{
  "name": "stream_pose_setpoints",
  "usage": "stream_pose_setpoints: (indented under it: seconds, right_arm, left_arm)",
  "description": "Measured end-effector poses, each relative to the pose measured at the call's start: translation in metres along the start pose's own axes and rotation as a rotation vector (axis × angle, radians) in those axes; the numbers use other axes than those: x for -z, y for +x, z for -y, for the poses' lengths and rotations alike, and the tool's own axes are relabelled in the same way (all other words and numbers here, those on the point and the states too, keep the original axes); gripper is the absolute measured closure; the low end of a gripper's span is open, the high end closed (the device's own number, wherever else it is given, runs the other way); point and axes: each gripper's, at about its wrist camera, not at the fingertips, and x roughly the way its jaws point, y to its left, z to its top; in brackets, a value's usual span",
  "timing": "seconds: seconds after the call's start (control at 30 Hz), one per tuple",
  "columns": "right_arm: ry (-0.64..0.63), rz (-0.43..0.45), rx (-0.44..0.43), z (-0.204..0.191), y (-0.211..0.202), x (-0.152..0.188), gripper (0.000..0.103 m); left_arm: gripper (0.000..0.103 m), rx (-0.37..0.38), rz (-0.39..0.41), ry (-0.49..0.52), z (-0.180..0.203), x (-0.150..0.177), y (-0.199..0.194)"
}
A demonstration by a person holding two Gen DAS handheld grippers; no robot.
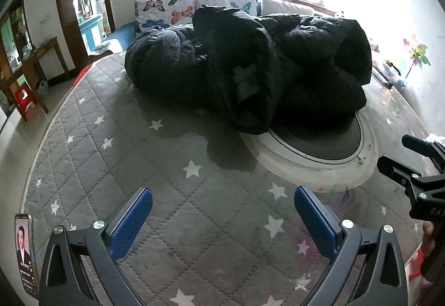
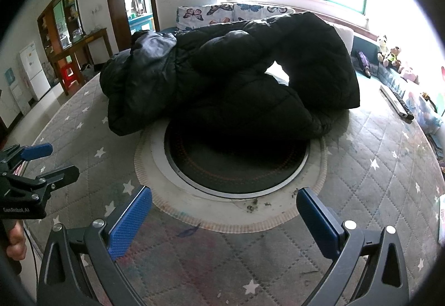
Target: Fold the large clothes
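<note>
The black puffer coat [image 1: 250, 66], heaped on the star-quilted cover [image 1: 167, 194] beyond both empty, spread grippers [image 1: 222, 222] [image 2: 225, 222], looks bulky, soft and slippery, probably best pinched along a hem or sleeve.

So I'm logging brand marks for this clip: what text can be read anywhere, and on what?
"GenRobot.AI": on the left tongs body.
"DAS": partial, on the right tongs body, cut off.
Phone screen text: too small to read.
Jacket label: blurred.
</note>
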Motion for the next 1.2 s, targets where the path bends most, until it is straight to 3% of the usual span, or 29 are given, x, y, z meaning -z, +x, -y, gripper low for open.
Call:
stream_pose_setpoints:
  seconds: [0.5,0.7,0.93,1.0,1.07,1.2]
  right_arm:
    - [-0.018,0.003,-0.041,-0.001,0.003,-0.011,0.000]
    - [-0.047,0.022,-0.068,-0.001,0.007,-0.030,0.000]
    - [-0.104,0.043,-0.029,0.006,0.023,-0.061,0.000]
    - [-0.104,0.051,-0.023,0.012,0.029,-0.071,0.000]
    - [-0.092,0.062,-0.020,0.021,0.033,-0.082,0.000]
    - [-0.046,0.090,-0.028,0.039,0.044,-0.104,0.000]
  left_arm:
    - [0.000,-0.011,0.005,-0.012,-0.014,-0.011,0.005]
    - [0.000,-0.046,0.043,-0.027,-0.036,-0.044,0.009]
    - [0.000,0.024,0.042,-0.087,-0.062,-0.097,0.036]
    - [0.005,0.059,0.041,-0.085,-0.064,-0.111,0.047]
    - [0.017,0.073,0.038,-0.063,-0.063,-0.126,0.059]
    - [0.033,0.116,0.043,0.031,-0.049,-0.153,0.086]
